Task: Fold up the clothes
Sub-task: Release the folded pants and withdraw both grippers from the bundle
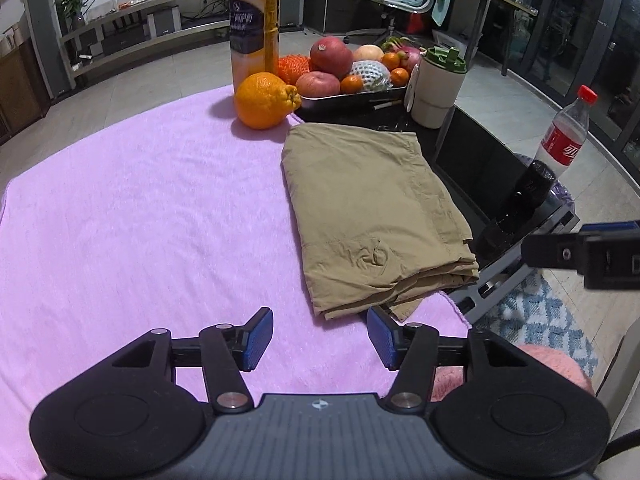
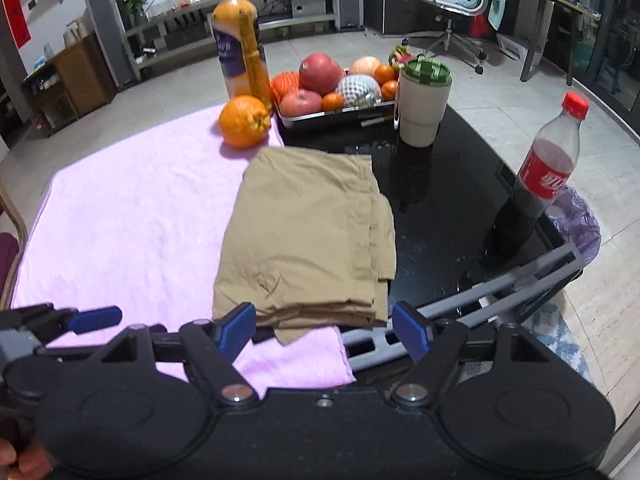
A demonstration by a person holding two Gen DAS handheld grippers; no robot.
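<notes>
A khaki garment [image 1: 368, 208] [image 2: 308, 236] lies folded in a flat rectangular stack, half on the pink towel [image 1: 140, 208] [image 2: 132, 208] and half on the black glass table [image 2: 444, 208]. My left gripper [image 1: 320, 338] hovers open just short of the stack's near edge, nothing between its blue pads. My right gripper [image 2: 324, 330] is open too, its jaws spread on either side of the stack's near edge, not touching the cloth. The right gripper also shows at the right edge of the left wrist view [image 1: 592, 252], and the left gripper at the left edge of the right wrist view [image 2: 96, 318].
At the far side stand a big orange [image 1: 264, 100], a juice bottle [image 1: 254, 20], a metal fruit tray [image 1: 352, 100] and a cream cup with green lid [image 1: 438, 88]. A cola bottle [image 2: 548, 164] stands at the table's right edge. A bin with a purple bag [image 2: 580, 220] sits on the floor.
</notes>
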